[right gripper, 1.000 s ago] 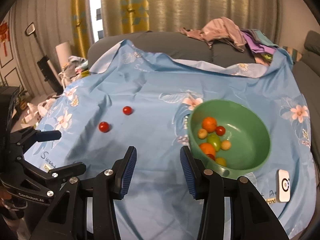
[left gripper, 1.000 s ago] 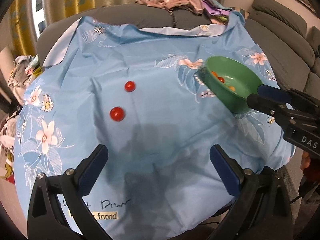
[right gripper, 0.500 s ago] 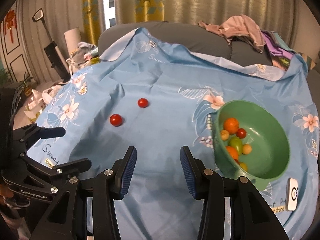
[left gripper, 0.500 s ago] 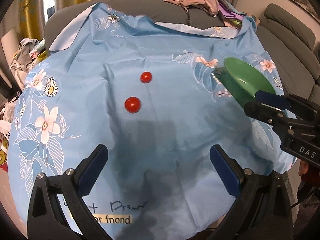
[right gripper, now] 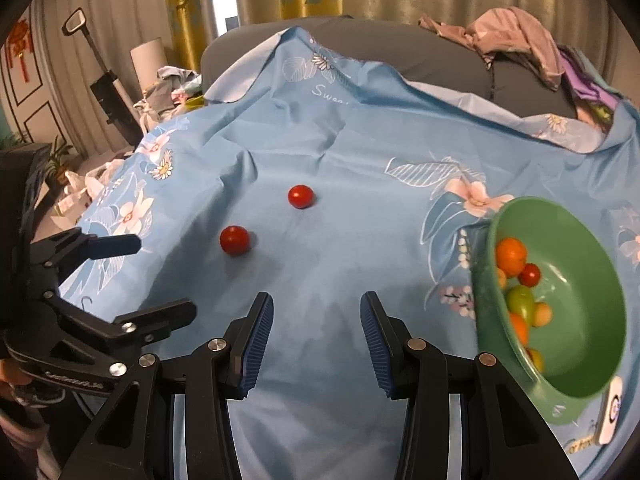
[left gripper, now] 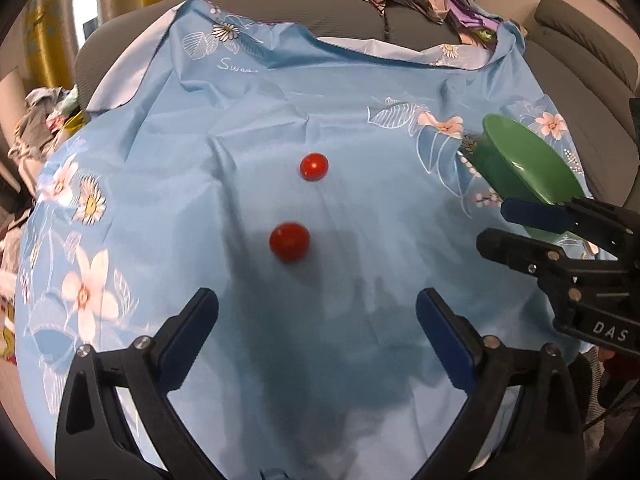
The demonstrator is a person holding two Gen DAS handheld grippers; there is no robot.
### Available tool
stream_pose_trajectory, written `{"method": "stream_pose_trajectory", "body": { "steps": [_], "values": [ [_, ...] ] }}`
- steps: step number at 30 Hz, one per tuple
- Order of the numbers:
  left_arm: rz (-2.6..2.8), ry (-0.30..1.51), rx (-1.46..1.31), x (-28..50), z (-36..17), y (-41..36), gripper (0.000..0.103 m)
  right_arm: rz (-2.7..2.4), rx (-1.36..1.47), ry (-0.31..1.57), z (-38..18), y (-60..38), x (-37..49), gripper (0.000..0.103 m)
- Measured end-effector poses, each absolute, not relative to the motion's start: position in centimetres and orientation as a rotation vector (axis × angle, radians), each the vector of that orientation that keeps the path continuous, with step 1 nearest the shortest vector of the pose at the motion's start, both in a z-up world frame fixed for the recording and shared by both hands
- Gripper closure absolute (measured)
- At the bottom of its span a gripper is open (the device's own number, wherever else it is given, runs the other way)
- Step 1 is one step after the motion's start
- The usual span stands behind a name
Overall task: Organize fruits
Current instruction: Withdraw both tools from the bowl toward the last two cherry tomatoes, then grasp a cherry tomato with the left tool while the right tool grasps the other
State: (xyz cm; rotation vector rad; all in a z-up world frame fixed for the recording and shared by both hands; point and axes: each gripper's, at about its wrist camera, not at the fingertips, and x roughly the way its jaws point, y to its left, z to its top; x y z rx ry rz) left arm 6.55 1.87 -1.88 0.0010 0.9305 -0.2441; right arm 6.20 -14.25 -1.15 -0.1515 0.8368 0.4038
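Two red cherry tomatoes lie on the blue flowered cloth: a near tomato point(left gripper: 289, 241) point(right gripper: 234, 239) and a far tomato point(left gripper: 314, 166) point(right gripper: 300, 196). A green bowl point(left gripper: 516, 168) point(right gripper: 584, 360) at the right holds several small orange, red and green fruits point(right gripper: 516, 280). My left gripper point(left gripper: 316, 328) is open and empty, just short of the near tomato. My right gripper point(right gripper: 316, 340) is open and empty, between the tomatoes and the bowl. Each gripper shows in the other's view: the right gripper point(left gripper: 520, 228), the left gripper point(right gripper: 160, 280).
The cloth point(left gripper: 280, 100) covers a table in front of a grey sofa point(right gripper: 380, 44) with a heap of clothes point(right gripper: 516, 36). A small white device point(right gripper: 610, 412) lies by the bowl near the cloth's front right edge. Clutter lies on the floor at the left point(right gripper: 168, 84).
Both grippers have moved forward and left toward the two tomatoes, which now look larger and more central. The bowl has slid toward the right edge of both views. Jaws stay open.
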Motion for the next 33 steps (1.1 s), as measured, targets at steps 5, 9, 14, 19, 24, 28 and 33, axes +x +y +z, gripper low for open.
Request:
{"method": "stream_pose_trajectory", "body": {
  "steps": [5, 9, 14, 19, 24, 28, 33],
  "values": [
    [-0.266, 0.938, 0.018, 9.0, -2.5, 1.9, 0.015, 0.410, -0.122, 0.854, -1.8, -14.5, 7.7, 0.057],
    [-0.241, 0.972, 0.070, 11.0, -3.9, 1.4, 0.027, 0.420, -0.117, 0.868, -2.4, -14.2, 8.8, 0.057],
    [-0.209, 1.019, 0.108, 12.7, -5.6, 1.1, 0.041, 0.445, -0.099, 0.873, -2.9, -13.5, 11.1, 0.057],
    [-0.205, 1.040, 0.109, 13.1, -6.6, 1.4, 0.068, 0.477, -0.085, 0.870, -3.1, -12.5, 12.8, 0.057],
    [-0.211, 1.022, 0.072, 13.1, -6.5, 1.9, 0.073, 0.478, -0.093, 0.877, -3.5, -11.6, 14.0, 0.057],
    [-0.223, 0.998, 0.020, 13.0, -5.8, 2.3, 0.073, 0.488, -0.096, 0.876, -3.8, -11.3, 14.9, 0.057],
    [-0.212, 0.931, -0.010, 12.6, -3.5, 3.5, 0.073, 0.489, -0.110, 0.884, -4.5, -10.6, 15.9, 0.057]
  ]
}}
